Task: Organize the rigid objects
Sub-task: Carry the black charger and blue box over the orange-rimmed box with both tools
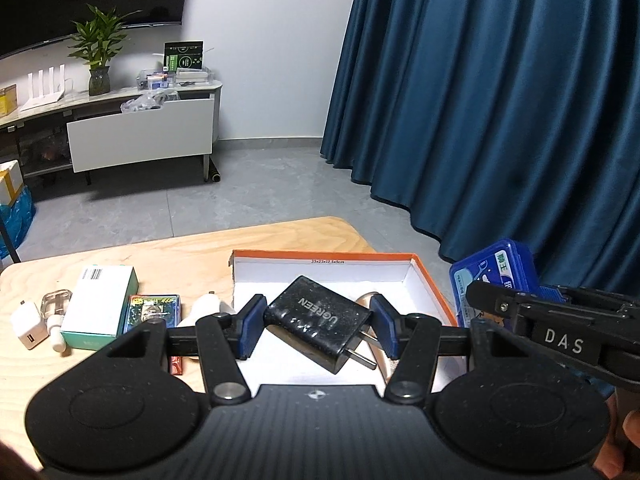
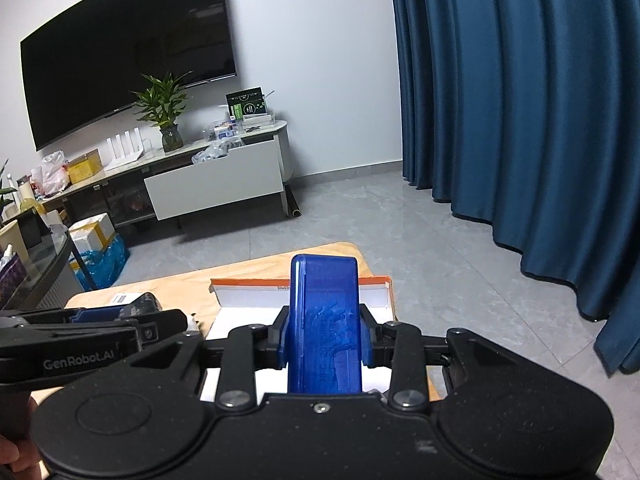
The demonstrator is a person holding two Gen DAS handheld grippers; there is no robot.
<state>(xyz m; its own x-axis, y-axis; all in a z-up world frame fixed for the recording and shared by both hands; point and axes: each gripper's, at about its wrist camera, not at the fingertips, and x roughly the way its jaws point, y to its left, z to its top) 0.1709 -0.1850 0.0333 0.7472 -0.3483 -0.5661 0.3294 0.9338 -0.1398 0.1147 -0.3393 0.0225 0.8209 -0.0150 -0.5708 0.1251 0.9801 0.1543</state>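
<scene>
Both loaded up over the orange-rimmed box (image 1: 430, 280) — left hand-held gripper (image 1: 318, 326) pinching the black UGREEN charger (image 1: 316, 320), right hand-held gripper (image 2: 325, 338) clamped on a blue plastic case (image 2: 325, 320) held upright just above it, presumably to drop in.

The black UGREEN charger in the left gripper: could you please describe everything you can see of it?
The black UGREEN charger is a boxy wall plug of glossy, dust-speckled plastic with white lettering on its top face. Two flat metal prongs stick out toward the lower right. It sits tilted diagonally, clamped between the blue pads of the left gripper, above the white interior of the orange-rimmed cardboard box.
</scene>
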